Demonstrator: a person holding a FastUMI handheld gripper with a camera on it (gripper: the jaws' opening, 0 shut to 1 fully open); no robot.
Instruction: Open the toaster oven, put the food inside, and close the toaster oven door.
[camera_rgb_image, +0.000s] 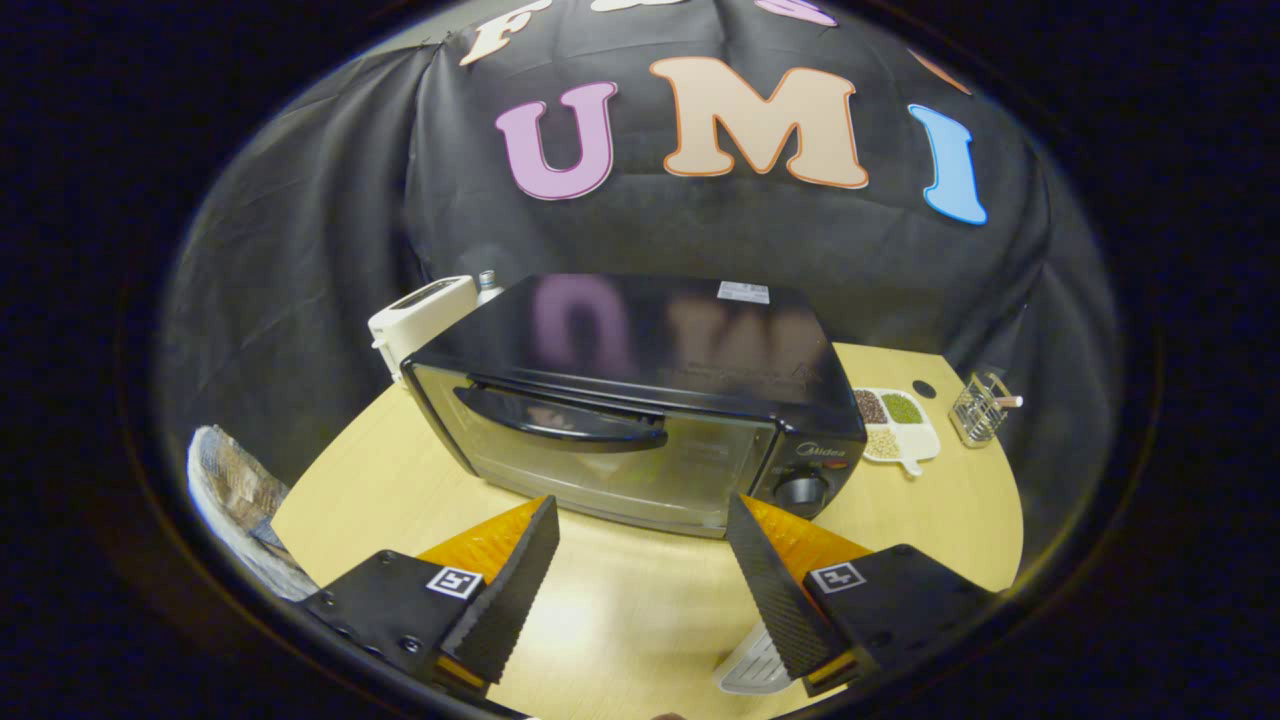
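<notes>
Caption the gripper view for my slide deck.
Open fingers hover above the table, facing the closed toaster oven.

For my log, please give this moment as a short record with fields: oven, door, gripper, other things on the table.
oven: black toaster oven on a wooden table, beyond the fingers
door: shut, handle along its top
gripper: gripper open, holding nothing, just short of the door
right of oven: white divided dish of beans, wire basket
behind oven: white appliance
</notes>
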